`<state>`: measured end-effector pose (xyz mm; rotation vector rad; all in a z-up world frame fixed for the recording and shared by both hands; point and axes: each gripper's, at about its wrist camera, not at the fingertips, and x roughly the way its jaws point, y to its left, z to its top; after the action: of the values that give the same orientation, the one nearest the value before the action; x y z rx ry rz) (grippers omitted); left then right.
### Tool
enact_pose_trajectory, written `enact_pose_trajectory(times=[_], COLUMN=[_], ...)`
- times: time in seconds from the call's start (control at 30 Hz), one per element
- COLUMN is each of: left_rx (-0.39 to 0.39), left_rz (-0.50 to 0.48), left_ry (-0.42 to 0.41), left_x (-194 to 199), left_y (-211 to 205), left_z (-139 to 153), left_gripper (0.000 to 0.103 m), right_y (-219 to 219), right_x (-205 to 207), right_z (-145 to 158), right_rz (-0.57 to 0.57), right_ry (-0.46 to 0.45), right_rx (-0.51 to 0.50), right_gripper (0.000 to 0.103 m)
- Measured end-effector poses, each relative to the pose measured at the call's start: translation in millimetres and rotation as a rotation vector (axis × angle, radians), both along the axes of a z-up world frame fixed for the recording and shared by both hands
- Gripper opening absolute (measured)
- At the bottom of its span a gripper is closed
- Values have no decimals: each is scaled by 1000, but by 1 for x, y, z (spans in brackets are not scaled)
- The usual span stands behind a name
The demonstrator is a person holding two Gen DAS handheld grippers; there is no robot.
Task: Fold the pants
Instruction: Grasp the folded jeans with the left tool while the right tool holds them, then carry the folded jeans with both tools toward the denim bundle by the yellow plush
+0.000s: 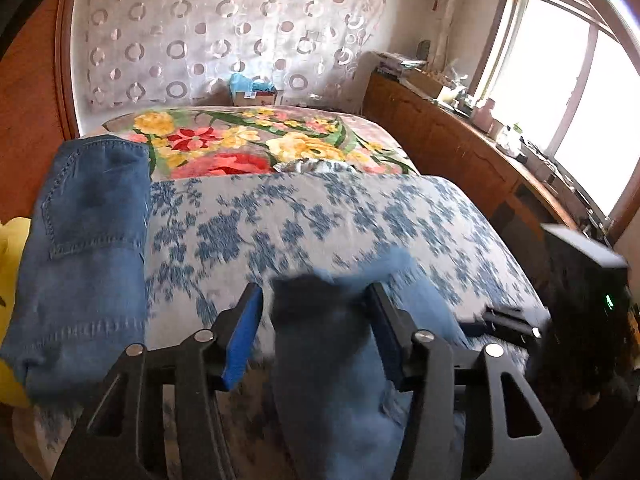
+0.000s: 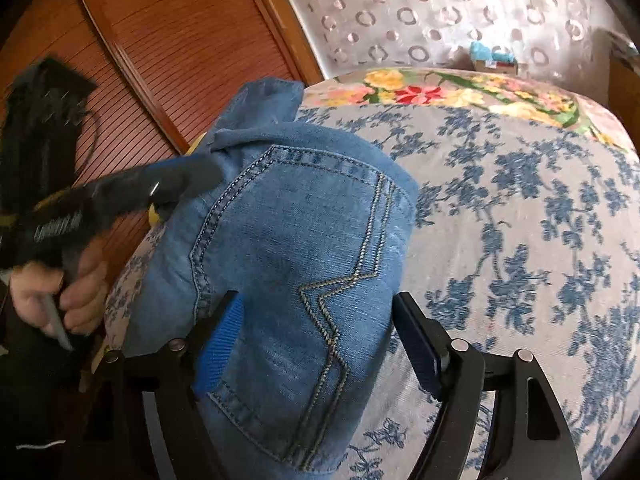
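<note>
Right wrist: bunched blue-denim pants [image 2: 288,240]

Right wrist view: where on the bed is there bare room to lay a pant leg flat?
Free: the wide stretch of blue-flowered cover to the right of the jeans, running up to the floral blanket. Crowded: the cover's left edge beside the wooden panelling, where the jeans lie bunched.

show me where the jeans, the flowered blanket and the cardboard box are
jeans [image 2: 288,264], right wrist view, on the back pocket.
flowered blanket [image 1: 240,140], left wrist view, on its middle.
cardboard box [image 1: 256,98], left wrist view, on its front.
</note>
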<state>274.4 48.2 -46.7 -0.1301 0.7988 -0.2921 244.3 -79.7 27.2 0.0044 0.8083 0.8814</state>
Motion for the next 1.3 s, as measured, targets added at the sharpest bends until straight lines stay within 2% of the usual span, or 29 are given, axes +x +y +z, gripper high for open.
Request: enact_pose_trajectory(times=[0.13,0.17,0.3,0.47,0.53,0.57,0.6,0.63,0.7,0.8,0.87,0.97,1.03,1.1,1.17,1.3], left_rx=[126,137,85,15,-7,-13,-19,-24,-39,-96,-122,-169,-159,-135,-112,-107], left_rz=[82,101,103,88,80,76,72,65,63,66,66,61,45,29,21,18], left_ry=[-20,-11,2,12,9,7,6,4,5,30,49,73,95,115,129,153], left_x=[23,27,23,6,-8,-11,-18,-24,-36,-49,-55,-64,-66,-68,-70,-75], left_y=[8,14,28,32,33,31,30,28,27,28,33,35,28,20,13,8], left_z=[-3,-5,-8,-7,-5,-4,-3,-4,-8,-19,-25,-33,-40,-45,-51,-59], left_gripper=[39,39,39,39,42,47,48,48,48,48,49,49,49,49,49,49], right_y=[6,7,8,8,9,10,11,12,12,9,8,8,10,10,9,0], right_x=[4,5,9,22,25,25,24,22,18,12,7,6,5,2,2,-2], right_z=[-3,-3,-5,-13,-16,-16,-15,-15,-13,-6,-5,-9,-10,-10,-9,-25], right_rz=[30,32,39,51,55,58,64,70,83,87,81,72,55,35,5,3], right_ry=[5,7,12,76,88,83,77,65,35,2,-22,-32,-39,-52,-45,14], right_rx=[8,6,4,43,57,55,53,46,31,33,28,20,-3,-39,-69,-69], right_gripper=[78,78,79,79,79,77,70,65,48,32,30,30,36,50,59,71])
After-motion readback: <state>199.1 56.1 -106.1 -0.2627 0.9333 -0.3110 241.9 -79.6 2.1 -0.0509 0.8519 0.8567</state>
